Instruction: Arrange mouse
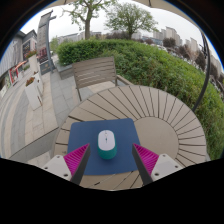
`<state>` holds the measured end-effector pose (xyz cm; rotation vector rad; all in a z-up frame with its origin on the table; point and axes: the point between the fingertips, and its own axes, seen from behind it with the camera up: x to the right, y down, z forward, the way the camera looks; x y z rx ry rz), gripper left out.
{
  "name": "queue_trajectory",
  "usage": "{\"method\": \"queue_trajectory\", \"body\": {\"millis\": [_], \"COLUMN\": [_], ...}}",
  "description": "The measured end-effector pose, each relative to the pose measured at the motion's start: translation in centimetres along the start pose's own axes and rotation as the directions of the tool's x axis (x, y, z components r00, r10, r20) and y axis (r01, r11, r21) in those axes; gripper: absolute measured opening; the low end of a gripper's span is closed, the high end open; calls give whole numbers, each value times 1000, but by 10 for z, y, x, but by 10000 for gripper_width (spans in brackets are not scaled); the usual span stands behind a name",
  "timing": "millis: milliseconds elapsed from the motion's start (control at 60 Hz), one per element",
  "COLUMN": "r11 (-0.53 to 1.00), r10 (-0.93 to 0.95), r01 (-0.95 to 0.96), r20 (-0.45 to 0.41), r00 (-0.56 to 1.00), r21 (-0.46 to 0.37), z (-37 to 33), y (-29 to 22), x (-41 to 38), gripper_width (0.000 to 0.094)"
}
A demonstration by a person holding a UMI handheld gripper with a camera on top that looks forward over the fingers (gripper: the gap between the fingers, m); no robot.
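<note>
A white mouse (106,140) with a teal base lies on a blue mouse mat (120,135) on a round wooden slatted table (160,108). My gripper (111,160) is open, its two pink-padded fingers (77,157) spread wide at the near edge of the mat. The mouse lies just ahead of the fingers, between their lines, closer to the left finger, with a clear gap to each side. Nothing is held.
A wooden bench (94,72) stands beyond the table. A green hedge (140,58) runs behind it and to the right. Paved ground (30,110) lies to the left, with buildings and trees far off.
</note>
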<state>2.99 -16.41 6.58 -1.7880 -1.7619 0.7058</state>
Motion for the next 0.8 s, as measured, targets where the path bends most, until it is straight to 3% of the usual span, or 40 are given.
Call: {"method": "queue_trajectory", "body": {"millis": [150, 350, 633, 800], "r11": [987, 990, 996, 991], "r10": [-35, -42, -31, -3], "r01": [24, 29, 20, -6], "r20": [-63, -95, -128, -66], "r00": [997, 995, 991, 998], "r21": [-161, -137, -82, -134], "z": [-106, -188, -193, -188], "y": [25, 26, 15, 35], "x": [19, 36, 67, 66], "gripper_width": [860, 852, 850, 849]}}
